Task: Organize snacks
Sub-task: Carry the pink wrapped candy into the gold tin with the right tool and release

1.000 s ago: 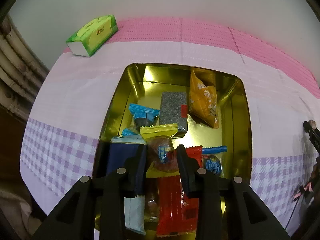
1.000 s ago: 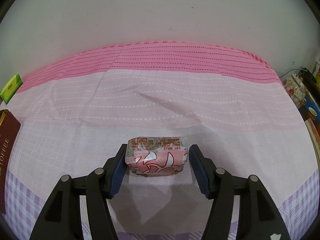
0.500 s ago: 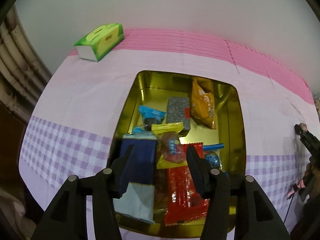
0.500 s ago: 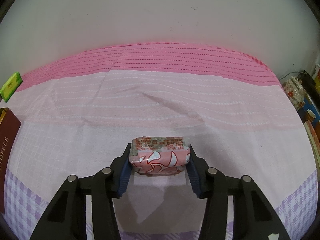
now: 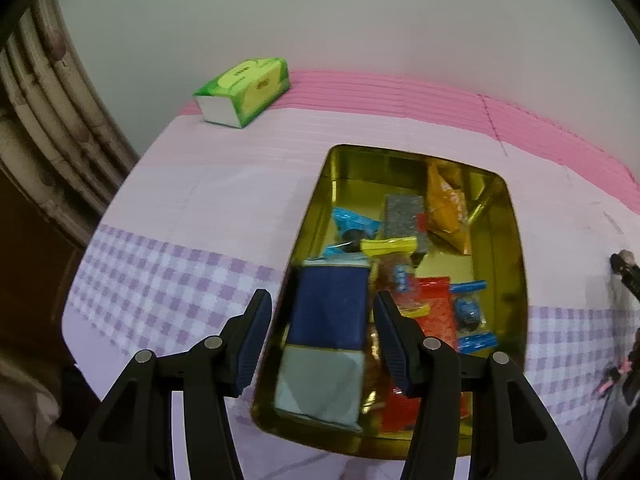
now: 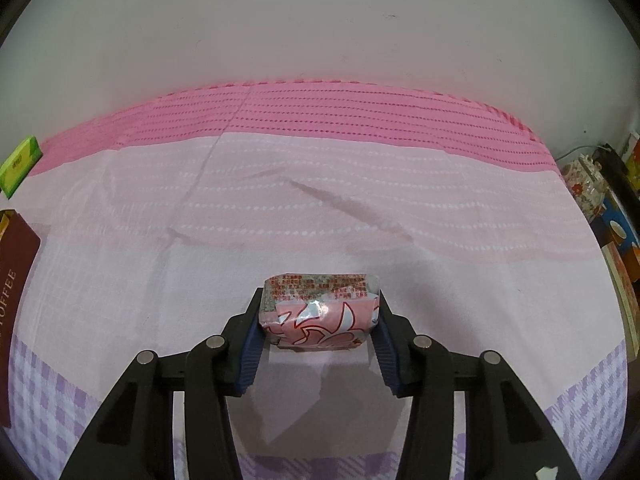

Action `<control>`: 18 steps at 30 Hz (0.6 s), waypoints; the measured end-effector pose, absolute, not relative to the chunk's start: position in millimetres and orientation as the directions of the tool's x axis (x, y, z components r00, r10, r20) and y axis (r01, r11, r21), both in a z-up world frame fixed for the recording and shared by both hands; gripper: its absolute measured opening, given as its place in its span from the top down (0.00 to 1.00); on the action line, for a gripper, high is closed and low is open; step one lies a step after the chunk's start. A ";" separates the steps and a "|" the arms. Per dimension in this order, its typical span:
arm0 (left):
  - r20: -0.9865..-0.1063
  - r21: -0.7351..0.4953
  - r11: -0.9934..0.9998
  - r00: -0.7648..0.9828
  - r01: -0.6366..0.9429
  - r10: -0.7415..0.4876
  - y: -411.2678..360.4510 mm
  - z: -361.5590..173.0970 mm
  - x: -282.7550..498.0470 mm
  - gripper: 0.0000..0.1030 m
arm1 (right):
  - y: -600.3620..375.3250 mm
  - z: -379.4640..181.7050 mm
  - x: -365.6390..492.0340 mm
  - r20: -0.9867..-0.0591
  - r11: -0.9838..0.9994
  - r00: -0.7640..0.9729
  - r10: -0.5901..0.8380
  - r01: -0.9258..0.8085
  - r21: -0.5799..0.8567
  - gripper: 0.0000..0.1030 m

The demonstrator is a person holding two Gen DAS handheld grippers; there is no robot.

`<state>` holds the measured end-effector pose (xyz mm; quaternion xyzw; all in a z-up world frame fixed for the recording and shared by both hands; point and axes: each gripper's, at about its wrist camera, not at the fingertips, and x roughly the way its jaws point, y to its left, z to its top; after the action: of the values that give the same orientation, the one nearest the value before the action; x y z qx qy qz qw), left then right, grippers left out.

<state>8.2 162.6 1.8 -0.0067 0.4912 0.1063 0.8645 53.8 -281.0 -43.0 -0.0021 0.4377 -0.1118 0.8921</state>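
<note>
In the left wrist view a gold tin (image 5: 516,280) sits on the tablecloth, holding several snack packets: a dark blue one (image 5: 330,316), a red one (image 5: 436,312), an orange one (image 5: 446,212), a grey block (image 5: 402,212). My left gripper (image 5: 320,332) is open and empty, raised above the tin's near left part. In the right wrist view my right gripper (image 6: 320,320) is shut on a pink and white snack packet (image 6: 320,308), held just above the cloth.
A green tissue pack (image 5: 244,92) lies at the table's back left; it also shows in the right wrist view (image 6: 18,164). A dark red toffee lid (image 6: 14,280) lies at the left edge. Boxes and clutter (image 6: 608,208) stand off the table's right side.
My left gripper opened, let go of the yellow-edged packet in the tin, then pulled back and up. My right gripper closed onto the pink packet.
</note>
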 end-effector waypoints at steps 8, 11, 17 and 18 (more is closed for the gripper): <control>-0.842 0.113 0.969 0.498 -0.218 0.210 171.8 1.9 -1.4 0.45 | -258.4 -27.5 49.0 -0.778 0.986 0.612 -0.145 0.152 -0.064 0.57; -0.843 0.107 0.969 0.497 -0.224 0.208 174.3 1.7 -3.3 0.45 | -242.9 -18.2 49.7 -0.773 0.992 0.625 -0.107 0.117 -0.042 0.57; -0.843 0.106 0.967 0.495 -0.232 0.211 177.2 1.9 -6.9 0.45 | -197.2 0.6 49.5 -0.760 1.000 0.649 -0.025 0.011 -0.024 0.57; -0.844 0.105 0.967 0.493 -0.234 0.211 178.1 1.9 -7.8 0.45 | -186.4 4.3 49.1 -0.758 1.000 0.652 -0.004 -0.016 -0.019 0.57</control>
<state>-7.8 178.1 1.9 -0.0116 0.4866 0.1287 0.8640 49.1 -186.4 4.3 -0.0119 0.4170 0.0031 0.9088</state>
